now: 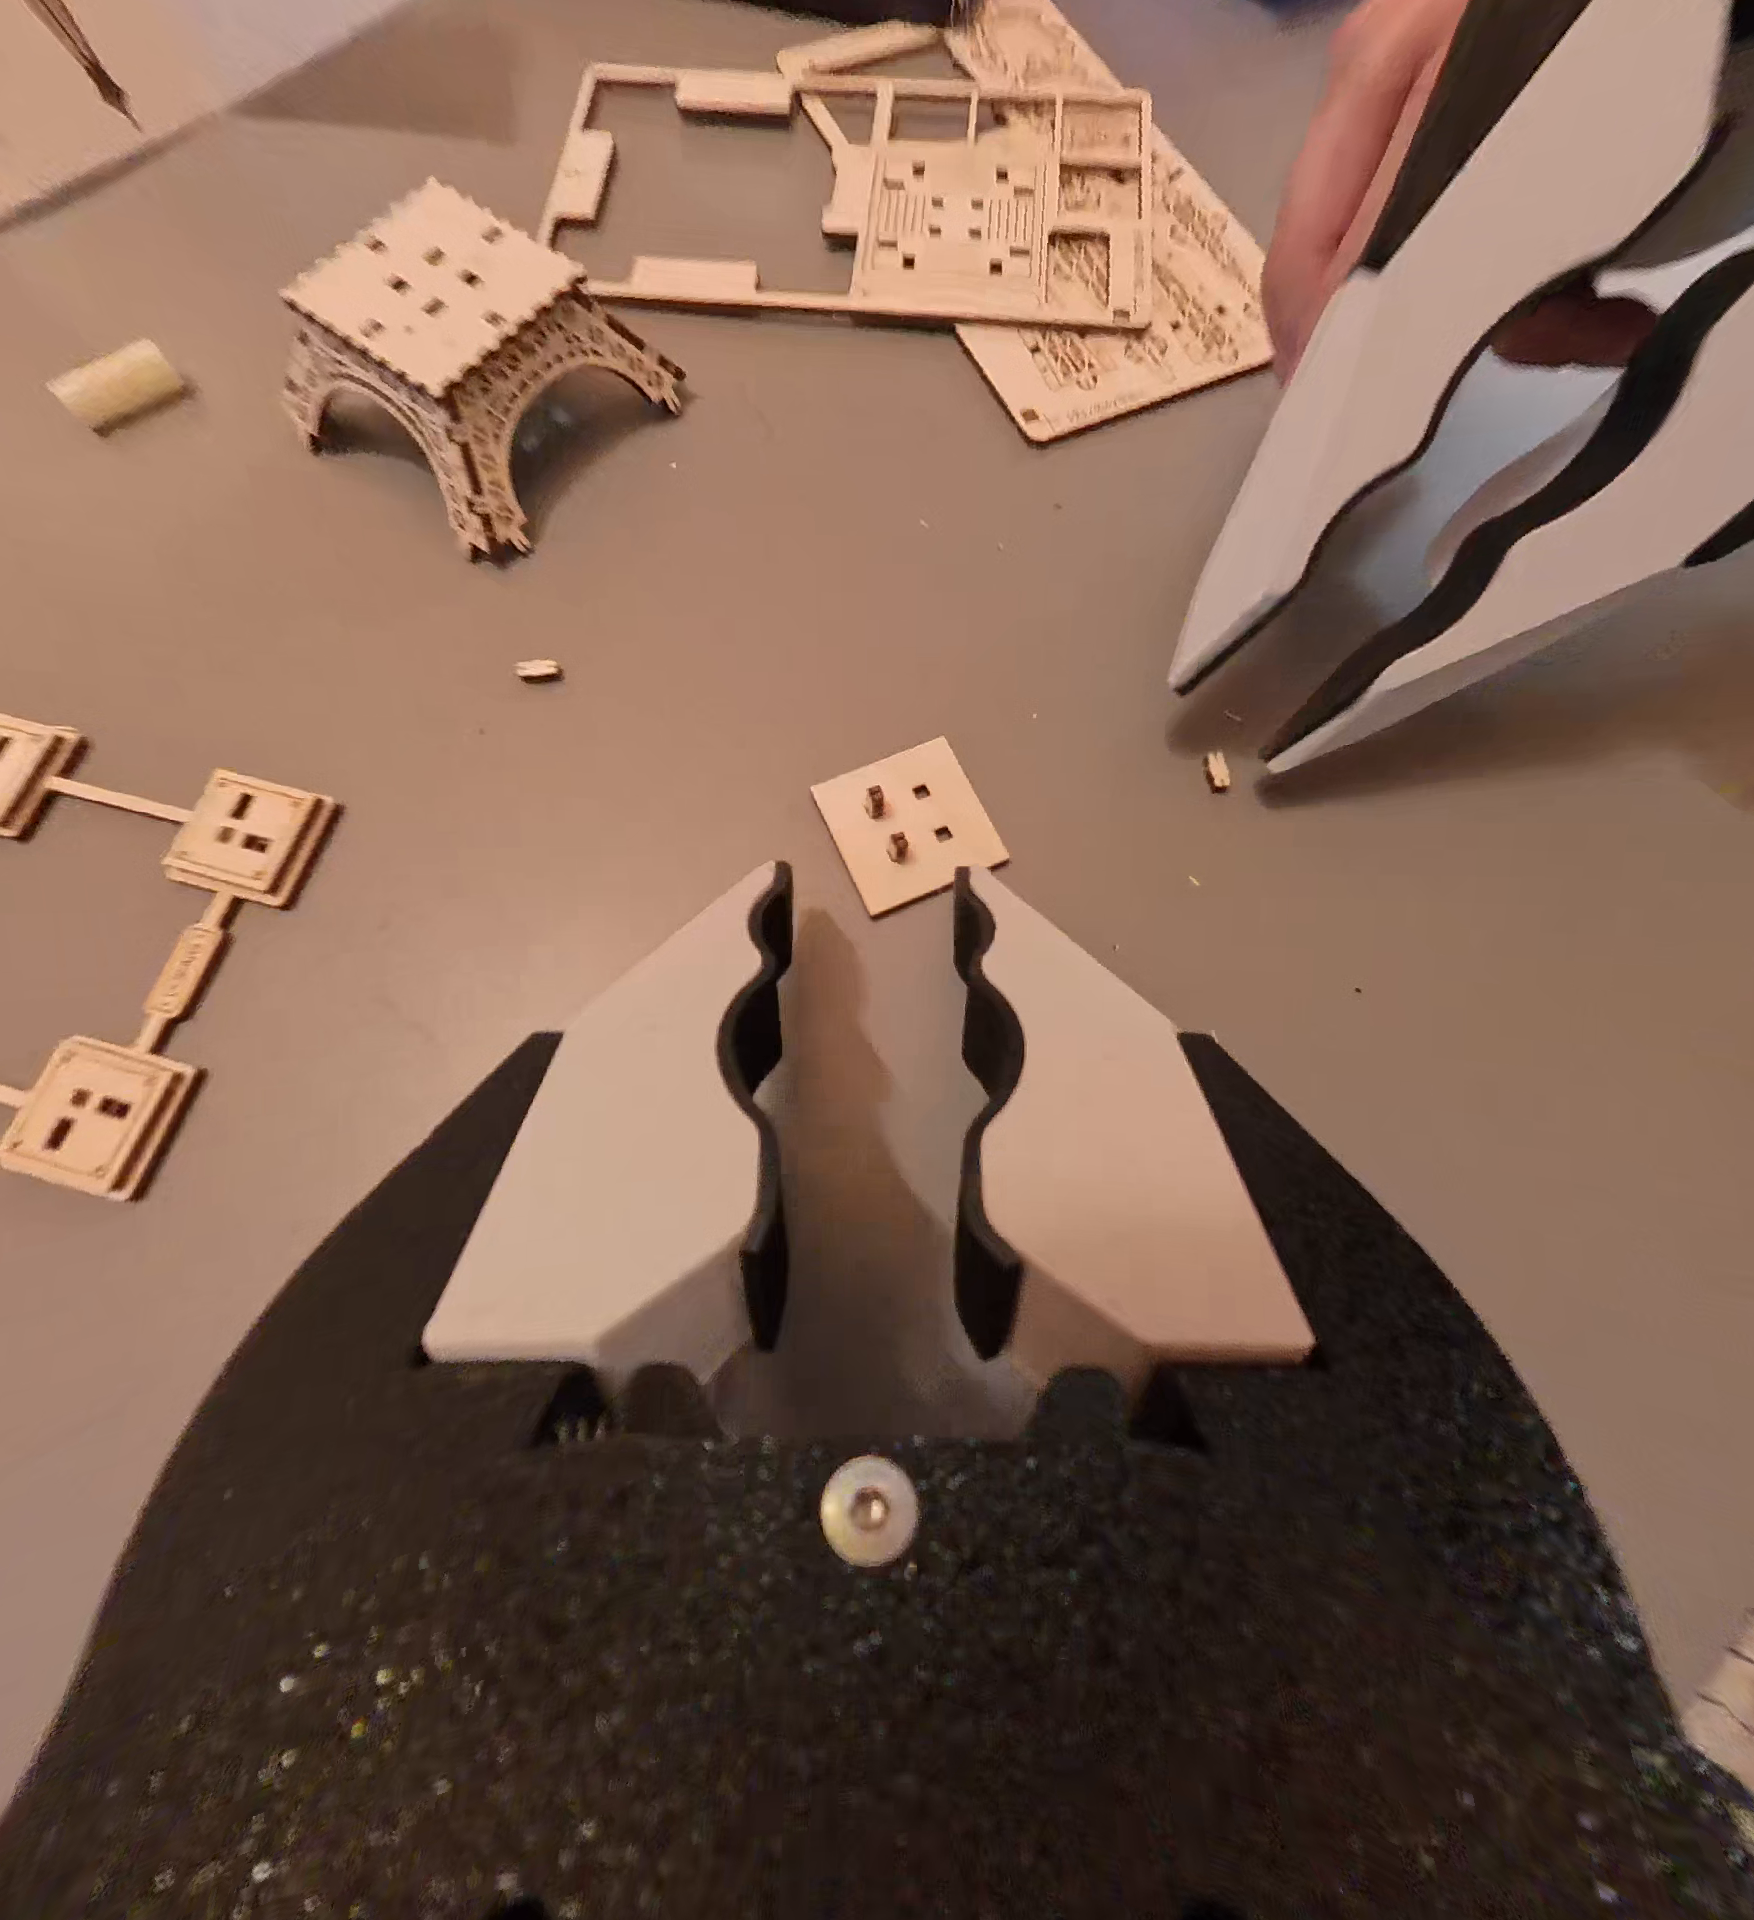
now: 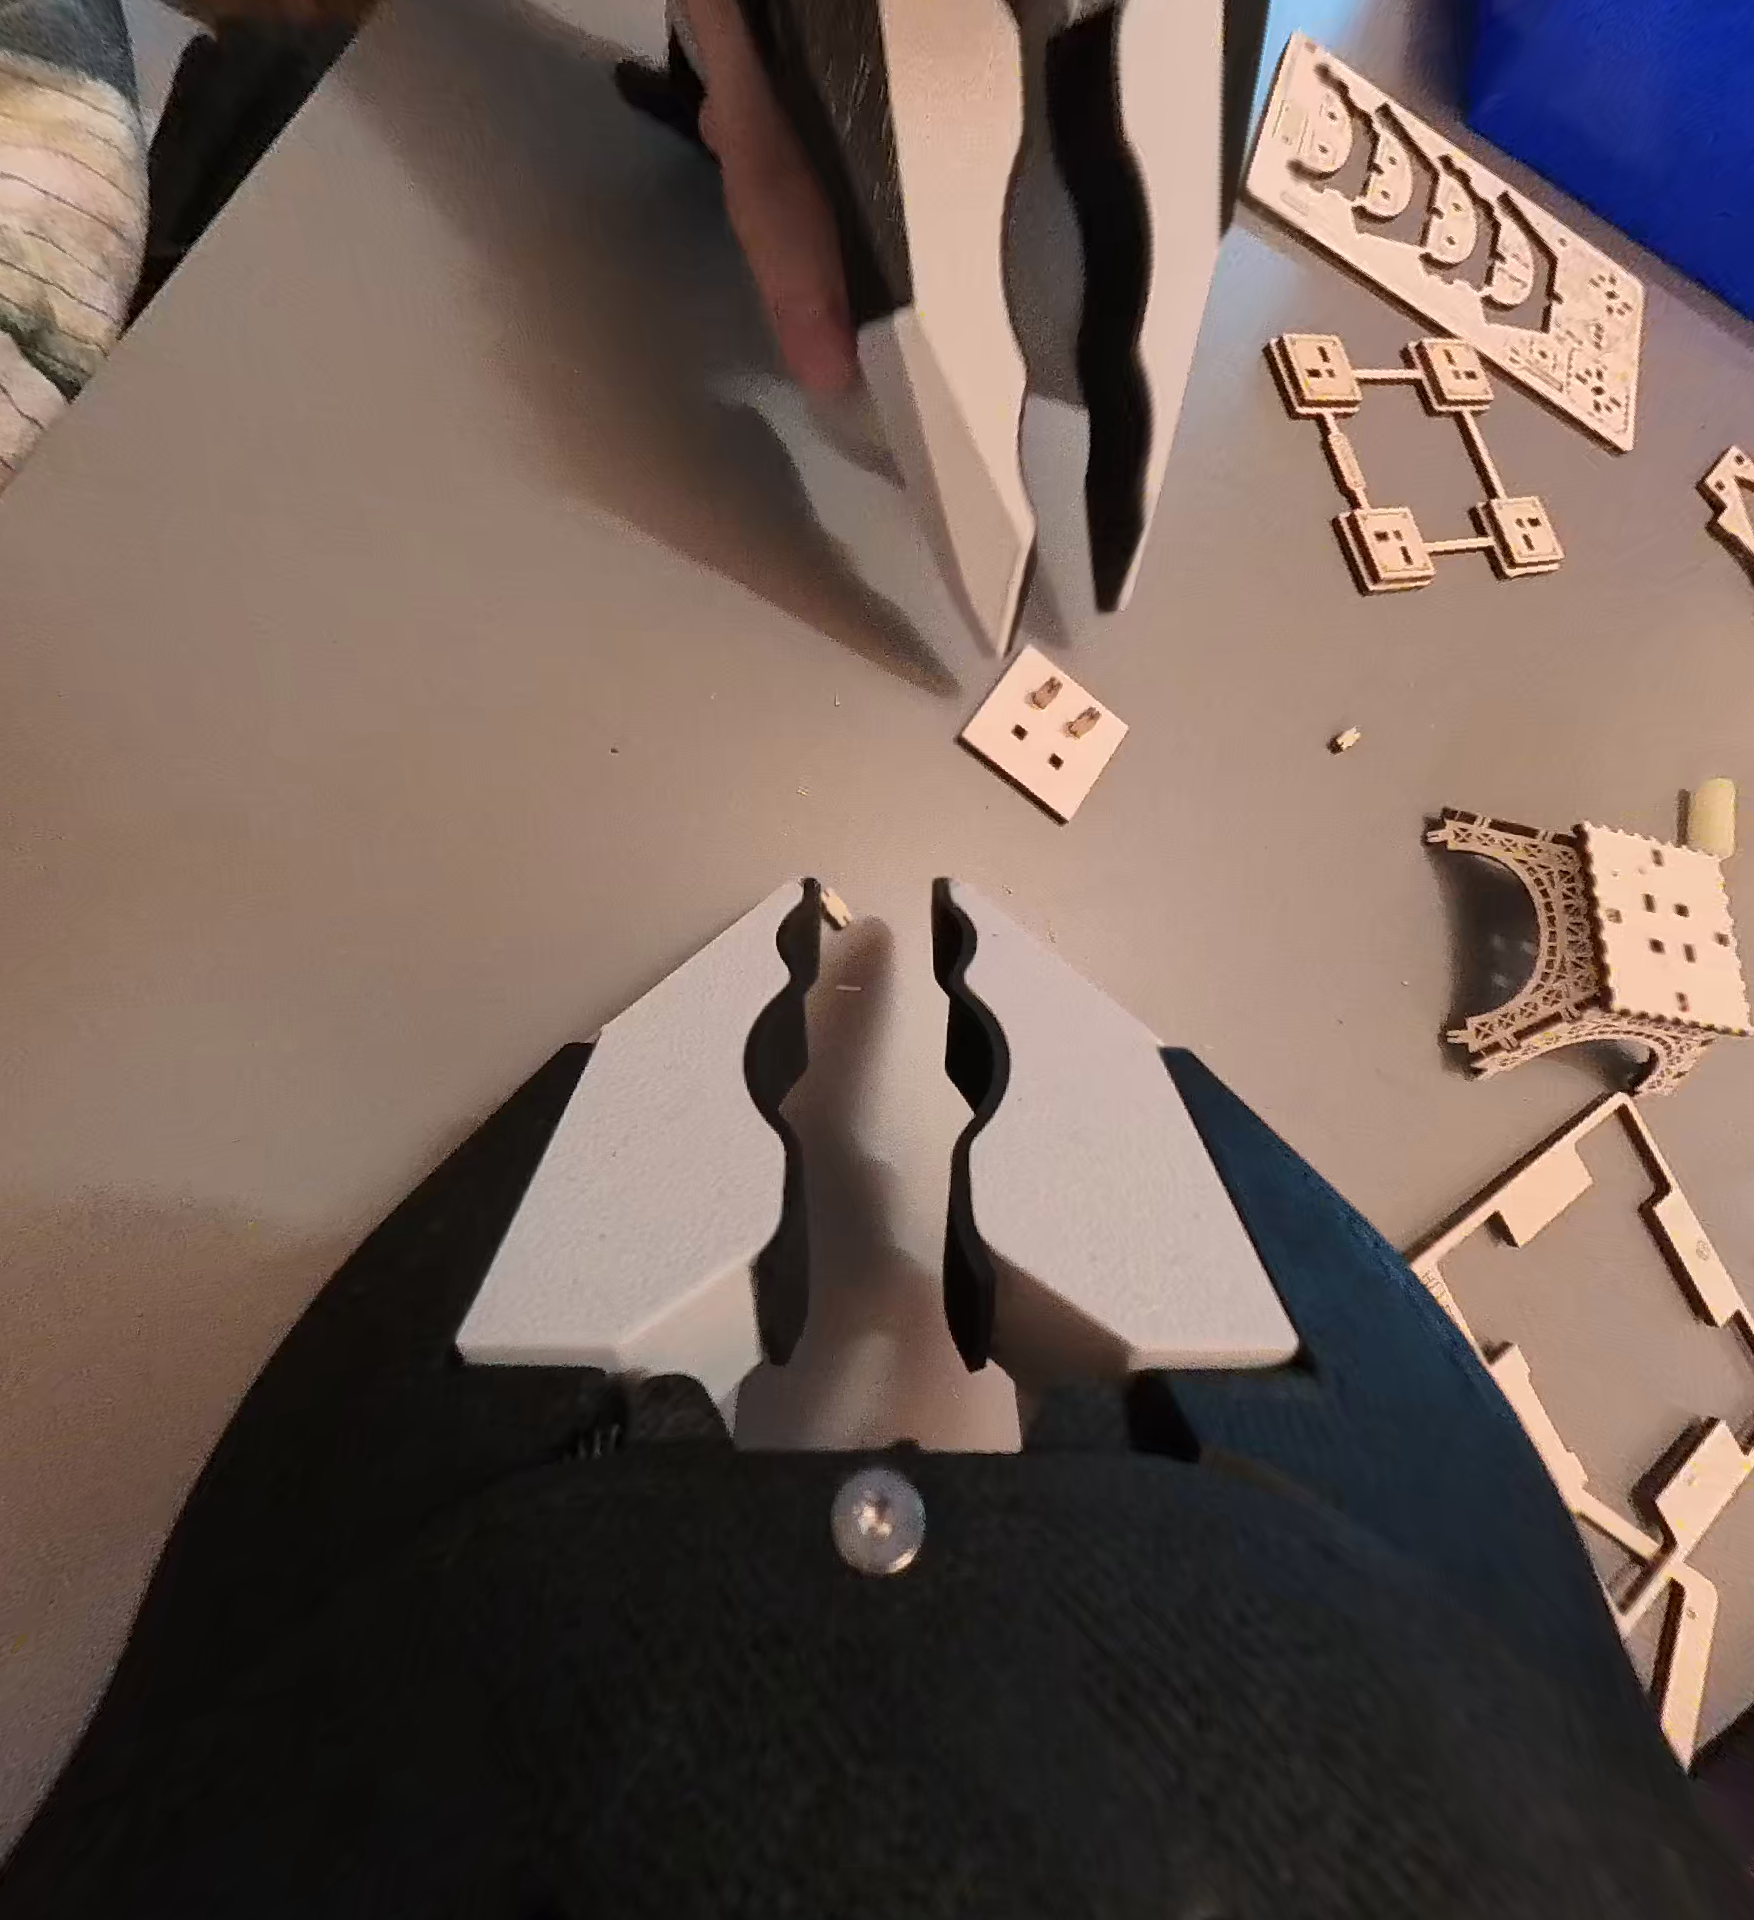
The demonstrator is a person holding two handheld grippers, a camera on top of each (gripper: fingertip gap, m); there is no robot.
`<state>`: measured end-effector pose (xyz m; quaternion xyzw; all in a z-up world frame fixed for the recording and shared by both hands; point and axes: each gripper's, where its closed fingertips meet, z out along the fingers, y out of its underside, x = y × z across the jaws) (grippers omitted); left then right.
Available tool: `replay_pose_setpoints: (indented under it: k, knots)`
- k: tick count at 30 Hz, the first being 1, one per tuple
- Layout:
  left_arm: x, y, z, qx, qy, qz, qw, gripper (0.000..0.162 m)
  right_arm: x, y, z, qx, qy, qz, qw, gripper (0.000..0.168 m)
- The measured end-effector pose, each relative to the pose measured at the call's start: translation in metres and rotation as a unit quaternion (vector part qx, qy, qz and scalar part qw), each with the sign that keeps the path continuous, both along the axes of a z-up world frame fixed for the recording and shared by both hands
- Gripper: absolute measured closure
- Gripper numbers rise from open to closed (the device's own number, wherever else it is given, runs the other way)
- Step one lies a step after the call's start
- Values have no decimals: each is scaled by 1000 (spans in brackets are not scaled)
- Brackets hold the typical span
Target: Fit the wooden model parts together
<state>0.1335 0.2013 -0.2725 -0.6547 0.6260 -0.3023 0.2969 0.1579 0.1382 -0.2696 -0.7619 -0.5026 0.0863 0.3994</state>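
Observation:
A small square wooden plate lies flat on the grey table with two pegs standing in it and two empty holes. It also shows in the right wrist view. My left gripper is open and empty, its tips just short of the plate's near edge; the right wrist view shows it from across the table. My right gripper is open, tips low over the table. A tiny loose peg lies beside its left fingertip, not gripped. The left wrist view shows the right gripper with that peg at its tips.
An assembled lattice tower base stands on the table. A four-pad foot frame, a second loose peg, a cream block, punched sheets and an empty sheet frame lie around. My right fingertips sit around 7 cm from my left ones.

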Motion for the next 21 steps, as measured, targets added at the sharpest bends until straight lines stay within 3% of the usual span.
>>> replay_pose_setpoints:
  k: [7, 21]
  knots:
    - [-20, -2, 8, -62, -42, 2, 997, 135, -2, 0, -12, -18, -17, 5, 1000, 158]
    - [-21, -14, 14, -72, -45, -22, 996, 136, -2, 1, -12, -23, 6, -2, 1000, 162]
